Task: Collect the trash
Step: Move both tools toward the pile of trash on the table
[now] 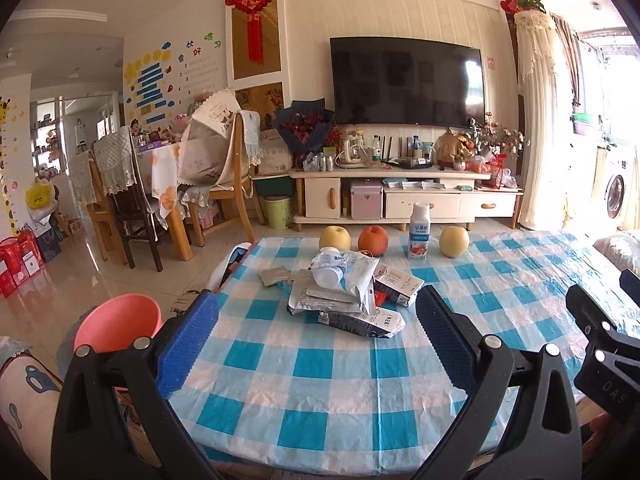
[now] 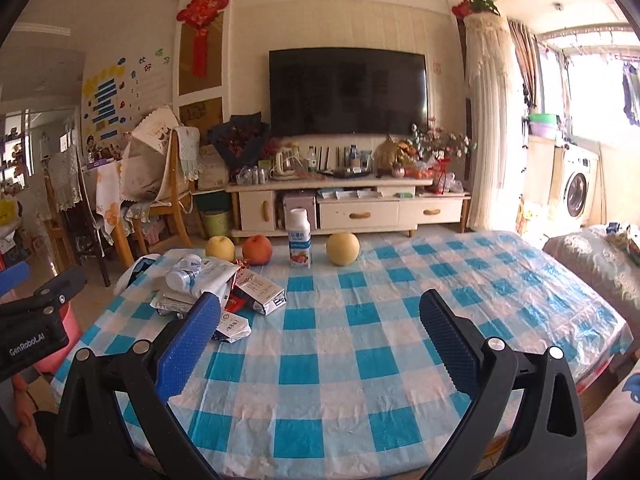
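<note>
checkered table (image 1: 320, 400), wrapper pile (image 1: 344, 296), fruit (image 1: 373, 241), bottle (image 1: 419, 232)

On the table (image 1: 360, 392) a heap of wrappers (image 1: 348, 296) lies toward ten o'clock from its middle, a small bottle (image 1: 329, 266) tipped over on top. Behind the heap, along the far edge at twelve, stand in a row, left to right, a pear (image 1: 334, 237), an apple (image 1: 373, 240), an upright bottle (image 1: 419, 232) and a second pear (image 1: 454, 241). Off the table's edge at nine o'clock stands a bin (image 1: 116, 322)
</note>
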`<action>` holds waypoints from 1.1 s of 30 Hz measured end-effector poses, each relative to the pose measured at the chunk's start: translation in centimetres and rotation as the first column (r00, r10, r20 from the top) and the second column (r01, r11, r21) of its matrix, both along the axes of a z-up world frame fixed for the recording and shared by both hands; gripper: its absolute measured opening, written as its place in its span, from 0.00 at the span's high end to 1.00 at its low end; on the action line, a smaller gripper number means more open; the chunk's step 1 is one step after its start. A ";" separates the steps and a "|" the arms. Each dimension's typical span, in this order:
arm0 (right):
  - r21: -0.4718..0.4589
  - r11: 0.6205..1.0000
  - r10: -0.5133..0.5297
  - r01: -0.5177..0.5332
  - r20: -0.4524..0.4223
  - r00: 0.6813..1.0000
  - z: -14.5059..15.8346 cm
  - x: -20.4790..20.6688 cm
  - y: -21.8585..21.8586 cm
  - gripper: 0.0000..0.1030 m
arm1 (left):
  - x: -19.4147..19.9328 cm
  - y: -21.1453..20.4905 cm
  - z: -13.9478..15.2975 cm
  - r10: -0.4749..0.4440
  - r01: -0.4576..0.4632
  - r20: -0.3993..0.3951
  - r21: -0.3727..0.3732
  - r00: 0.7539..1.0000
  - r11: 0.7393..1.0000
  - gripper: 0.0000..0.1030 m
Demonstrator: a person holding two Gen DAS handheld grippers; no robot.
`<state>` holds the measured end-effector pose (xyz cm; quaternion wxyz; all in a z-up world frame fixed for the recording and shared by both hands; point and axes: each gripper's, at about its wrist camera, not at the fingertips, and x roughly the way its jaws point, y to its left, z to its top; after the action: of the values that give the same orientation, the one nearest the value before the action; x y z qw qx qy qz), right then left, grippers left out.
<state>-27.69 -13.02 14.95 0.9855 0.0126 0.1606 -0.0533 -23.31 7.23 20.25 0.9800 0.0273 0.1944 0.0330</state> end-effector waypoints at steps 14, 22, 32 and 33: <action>-0.077 0.997 -0.002 0.012 0.134 0.991 1.4 -4.4 2.3 0.04 | -3.5 1.0 3.0 0.011 -0.009 0.078 -0.026 0.997 1.000 0.03; -0.102 0.995 0.017 -0.003 0.135 0.991 1.0 -4.5 2.6 0.04 | -4.7 1.3 3.8 0.022 -0.019 0.110 -0.028 0.994 0.999 0.03; -0.145 0.989 0.037 -0.018 0.128 0.991 0.3 -3.8 2.8 0.04 | -4.7 1.2 4.2 0.036 -0.035 0.114 -0.006 0.993 0.999 0.03; -0.139 0.990 0.042 -0.025 0.117 0.992 0.1 -3.7 2.7 0.04 | -4.7 1.2 4.1 0.036 -0.036 0.113 -0.004 0.993 0.999 0.03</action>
<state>-31.38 -10.30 15.10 0.9926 -0.0548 0.0974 -0.0466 -28.00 8.46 24.38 0.9887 0.0207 0.1391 0.0518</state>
